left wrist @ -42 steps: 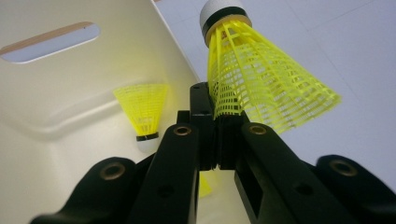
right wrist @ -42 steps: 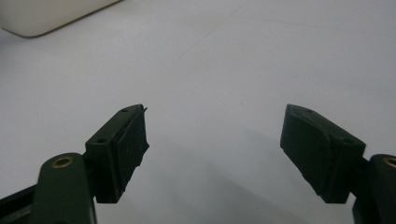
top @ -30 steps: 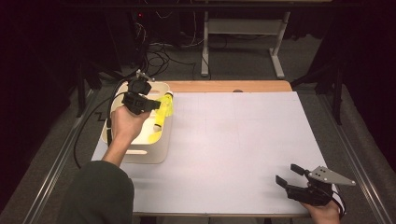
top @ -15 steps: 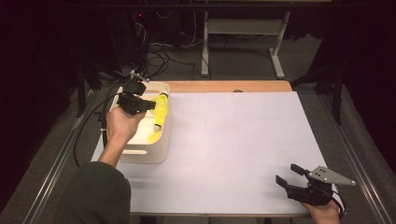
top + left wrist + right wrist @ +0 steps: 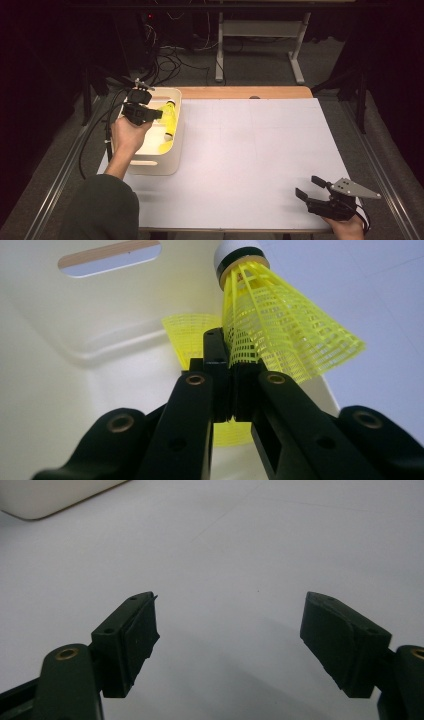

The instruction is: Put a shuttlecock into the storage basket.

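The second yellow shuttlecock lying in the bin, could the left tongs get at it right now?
Probably not yet: the left tongs are shut on a yellow shuttlecock over the cream bin. The second shuttlecock lies uncovered below, so after letting go, likely yes.

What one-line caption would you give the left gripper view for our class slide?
Left tool pinching the skirt of a yellow plastic mesh shuttlecock over a cream plastic bin, another shuttlecock inside.

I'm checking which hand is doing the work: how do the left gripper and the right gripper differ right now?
The left gripper is shut on the skirt of a yellow shuttlecock; the right gripper stands open with nothing between its pads. The left gripper is over the cream bin; the right gripper is at the white table's near corner. Both have black jaws.
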### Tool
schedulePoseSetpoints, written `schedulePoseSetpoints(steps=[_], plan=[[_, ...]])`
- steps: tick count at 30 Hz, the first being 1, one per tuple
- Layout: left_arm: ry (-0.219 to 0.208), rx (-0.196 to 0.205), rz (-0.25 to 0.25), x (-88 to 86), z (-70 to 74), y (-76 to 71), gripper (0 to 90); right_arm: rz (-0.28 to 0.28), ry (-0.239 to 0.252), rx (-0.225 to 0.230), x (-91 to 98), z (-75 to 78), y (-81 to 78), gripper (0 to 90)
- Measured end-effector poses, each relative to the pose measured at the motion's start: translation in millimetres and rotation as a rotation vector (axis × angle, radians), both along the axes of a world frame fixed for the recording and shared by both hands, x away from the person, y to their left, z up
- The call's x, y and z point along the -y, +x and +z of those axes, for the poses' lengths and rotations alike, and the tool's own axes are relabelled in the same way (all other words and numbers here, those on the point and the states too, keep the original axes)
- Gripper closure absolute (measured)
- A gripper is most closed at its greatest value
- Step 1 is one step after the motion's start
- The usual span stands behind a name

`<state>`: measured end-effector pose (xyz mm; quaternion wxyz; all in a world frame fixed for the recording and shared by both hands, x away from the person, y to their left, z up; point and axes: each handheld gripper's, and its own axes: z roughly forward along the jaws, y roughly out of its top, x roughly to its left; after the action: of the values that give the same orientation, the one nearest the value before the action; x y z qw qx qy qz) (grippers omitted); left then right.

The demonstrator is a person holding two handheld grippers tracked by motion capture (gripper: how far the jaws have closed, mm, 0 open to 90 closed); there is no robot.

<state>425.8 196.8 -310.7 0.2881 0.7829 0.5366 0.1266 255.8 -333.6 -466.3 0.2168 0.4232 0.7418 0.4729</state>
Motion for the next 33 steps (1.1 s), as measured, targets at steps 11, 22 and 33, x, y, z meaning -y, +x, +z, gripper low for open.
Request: schedulePoseSetpoints(steps=[11,22,33], plan=[[0.002,-0.01,0.024,-6.5,-11.6,4.6,88.8,-0.004,0.005,-0.005,0.3,-0.2,0.3,23.2],[-0.004,-0.019,0.044,-14.0,-26.1,10.9,88.7,-0.002,-0.001,-0.004,0.2,-0.3,0.6,23.2],[0.023,-0.055,0.061,-17.6,-38.3,18.0,88.3,-0.002,-0.001,-0.002,0.2,-0.2,0.4,23.2]])
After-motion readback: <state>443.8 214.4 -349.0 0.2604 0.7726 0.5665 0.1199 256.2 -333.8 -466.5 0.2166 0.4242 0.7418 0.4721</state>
